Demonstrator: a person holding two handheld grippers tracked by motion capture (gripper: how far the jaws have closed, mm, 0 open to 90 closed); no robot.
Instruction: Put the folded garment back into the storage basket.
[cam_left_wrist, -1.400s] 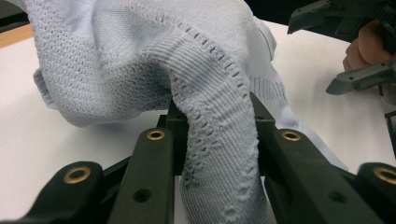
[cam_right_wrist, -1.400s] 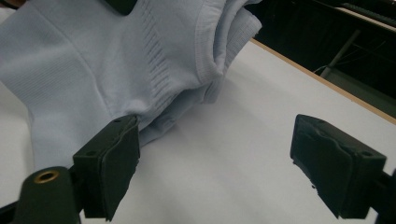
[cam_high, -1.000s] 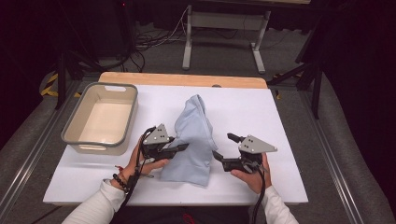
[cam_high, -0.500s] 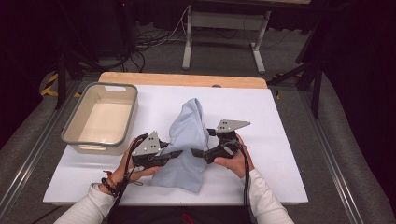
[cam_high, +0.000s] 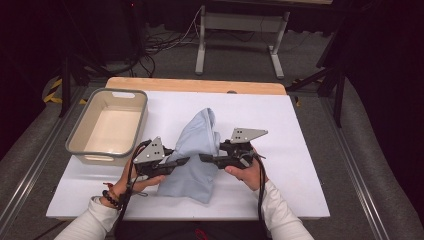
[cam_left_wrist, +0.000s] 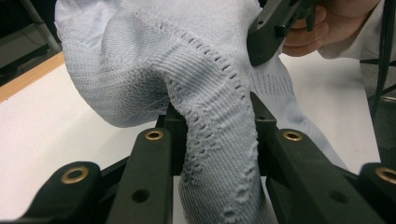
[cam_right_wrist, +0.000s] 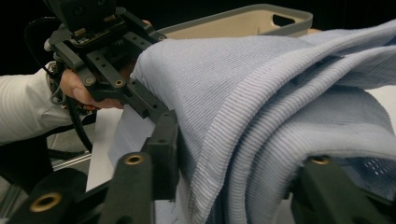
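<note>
Meanwhile, both grippers pinched the pale blue knit garment from opposite sides near the middle of the white table.

On the left, the left gripper had its jaws clamped on a fold of the knit, which ran up between them in the left gripper view. Opposite it, the right gripper had just been closing its jaws, with thick ribbed folds of the garment bunched between them. The fabric rose in a peak between the two tools, its lower edge resting on the near part of the table. A grey tub stood at the far left.
</note>
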